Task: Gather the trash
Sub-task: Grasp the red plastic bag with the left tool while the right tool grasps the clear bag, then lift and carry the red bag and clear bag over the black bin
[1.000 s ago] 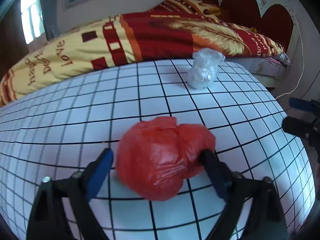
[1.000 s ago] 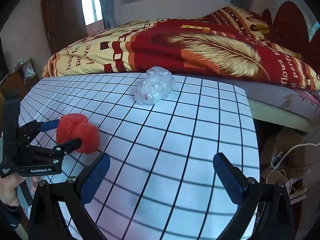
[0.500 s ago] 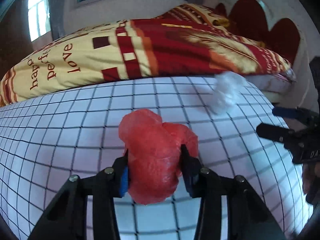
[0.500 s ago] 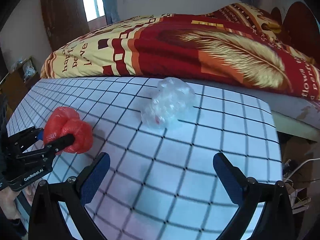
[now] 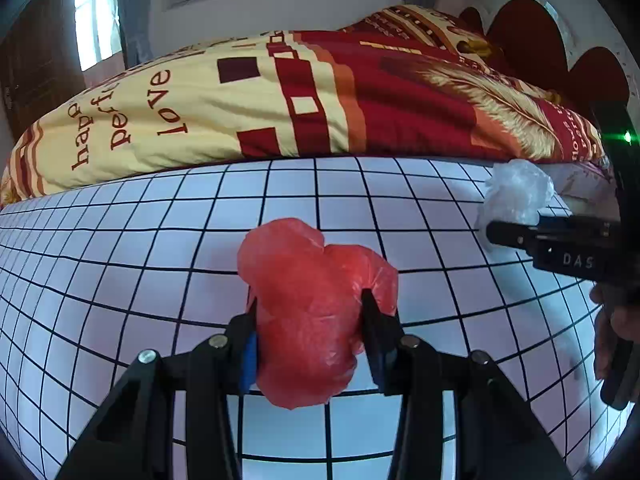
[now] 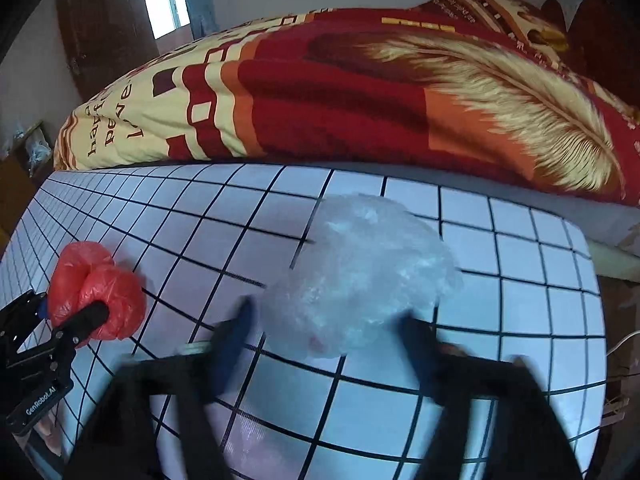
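Left gripper: jaws closed partway, both pads pressed into the red crumpled bag, which it holds over the gridded table, on the side of the red bag away from the bed.

Right gripper: jaws have just been closing around the clear crumpled bag; the fingers are blurred, so whether the pads press on it cannot be told. This bag sits on the table between the red bag and the table's bed-side corner.

Judgement: finish the squeeze low on the clear bag before lifting; thin film may slip out.

Containers: 0 bins or baskets visible in either view; the 2 bags' contents cannot be made out.
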The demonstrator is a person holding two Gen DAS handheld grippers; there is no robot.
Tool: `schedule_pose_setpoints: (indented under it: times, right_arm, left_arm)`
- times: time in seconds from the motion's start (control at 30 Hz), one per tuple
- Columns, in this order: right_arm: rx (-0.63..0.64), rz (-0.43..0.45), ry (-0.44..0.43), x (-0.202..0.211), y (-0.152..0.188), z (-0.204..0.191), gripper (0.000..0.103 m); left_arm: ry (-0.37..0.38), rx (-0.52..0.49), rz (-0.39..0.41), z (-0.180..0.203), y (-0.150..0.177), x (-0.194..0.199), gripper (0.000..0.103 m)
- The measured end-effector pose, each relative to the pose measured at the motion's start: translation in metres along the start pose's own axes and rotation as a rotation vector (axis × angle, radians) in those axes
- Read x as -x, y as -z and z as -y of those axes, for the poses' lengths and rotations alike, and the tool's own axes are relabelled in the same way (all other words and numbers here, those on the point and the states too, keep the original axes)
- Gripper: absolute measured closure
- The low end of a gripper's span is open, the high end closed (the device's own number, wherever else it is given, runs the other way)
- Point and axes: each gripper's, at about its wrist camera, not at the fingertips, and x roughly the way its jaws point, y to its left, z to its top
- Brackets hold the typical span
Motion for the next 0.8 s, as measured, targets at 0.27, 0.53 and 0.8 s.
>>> schedule_pose_setpoints:
  times: [0.27,0.53,0.8]
  right_arm:
    - [-0.02,0.068,-0.055,0.04,0.021,0.009,0.051]
    - [0.006,0.092,-0.036,0.091,0.054,0.007,0.051]
    - [0.044,0.126,-0.029,0.147,0.095,-0.007,0.051]
  left_arm:
    - [-0.005,-0.007,0.026,0.012,0.002,0.02,0.059]
    - [0.014,-0.027,0.053,0.037,0.023,0.059,0.059]
    - [0.025,-0.083,0.088,0.057,0.04,0.11,0.059]
